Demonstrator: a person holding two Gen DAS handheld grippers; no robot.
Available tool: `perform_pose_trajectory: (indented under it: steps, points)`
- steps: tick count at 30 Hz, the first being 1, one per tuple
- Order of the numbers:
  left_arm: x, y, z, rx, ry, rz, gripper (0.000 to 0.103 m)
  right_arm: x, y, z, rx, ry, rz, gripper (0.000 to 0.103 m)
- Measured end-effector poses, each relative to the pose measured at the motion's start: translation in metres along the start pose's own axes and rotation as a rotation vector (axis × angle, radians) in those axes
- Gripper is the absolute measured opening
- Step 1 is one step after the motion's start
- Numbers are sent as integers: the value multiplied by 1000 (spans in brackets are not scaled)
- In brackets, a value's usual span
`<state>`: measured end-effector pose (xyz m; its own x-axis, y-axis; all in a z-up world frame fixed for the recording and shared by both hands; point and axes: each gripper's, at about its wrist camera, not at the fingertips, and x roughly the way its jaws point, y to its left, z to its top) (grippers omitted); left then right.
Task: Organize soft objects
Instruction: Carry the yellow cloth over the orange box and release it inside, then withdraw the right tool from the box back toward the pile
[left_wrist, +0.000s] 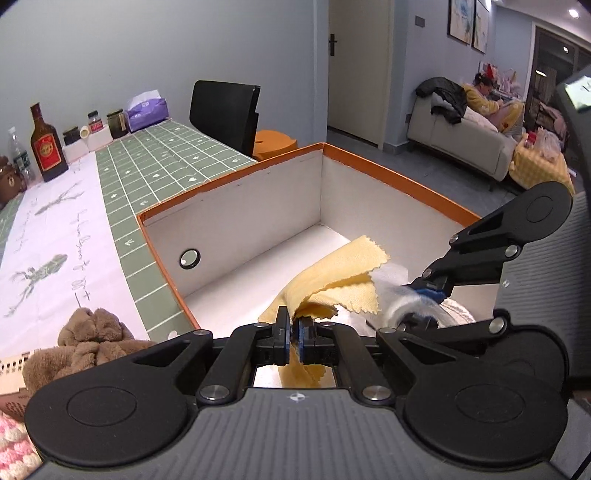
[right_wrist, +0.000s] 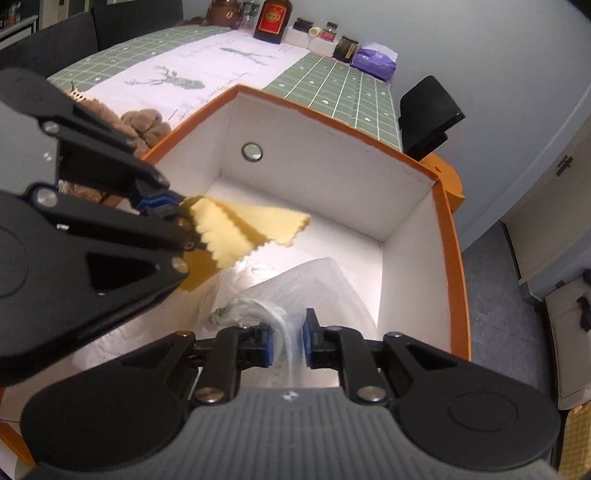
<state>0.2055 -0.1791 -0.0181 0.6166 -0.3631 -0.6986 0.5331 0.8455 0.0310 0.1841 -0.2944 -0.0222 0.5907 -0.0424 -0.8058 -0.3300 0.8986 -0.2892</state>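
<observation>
My left gripper (left_wrist: 294, 334) is shut on a yellow cloth (left_wrist: 340, 273) with zigzag edges and holds it above the inside of an orange-rimmed white box (left_wrist: 236, 229). The right wrist view shows the same cloth (right_wrist: 240, 232) hanging from the left gripper (right_wrist: 184, 210) over the box (right_wrist: 332, 166). My right gripper (right_wrist: 287, 341) is low in the box, jaws slightly apart around a clear plastic bag (right_wrist: 291, 288) with tubing; in the left wrist view the right gripper (left_wrist: 417, 295) is blurred beside the cloth.
A brown plush cloth (left_wrist: 92, 332) lies on the table left of the box, and shows in the right wrist view (right_wrist: 144, 122). A pink-white knit (left_wrist: 14, 443) is at the lower left. Bottles and jars (left_wrist: 46, 147) and a purple tissue pack (left_wrist: 147, 110) line the far wall.
</observation>
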Motion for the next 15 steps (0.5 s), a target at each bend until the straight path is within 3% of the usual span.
perform_pose_trajectory:
  steps: [4, 6, 12, 15]
  points:
    - [-4, -2, -1, 4, 1, -5, 7, -2, 3, 2, -26, 11, 0, 39]
    - [-5, -2, 1, 10, -3, 3, 10, -6, 4, 3, -41, 16, -10, 45]
    - [-19, 0, 5, 10, -4, -10, 30, -21, 6, 6, -88, 31, -37, 57]
    - [-27, 2, 6, 14, 7, 1, 35, -29, 8, 8, -94, 40, -35, 61]
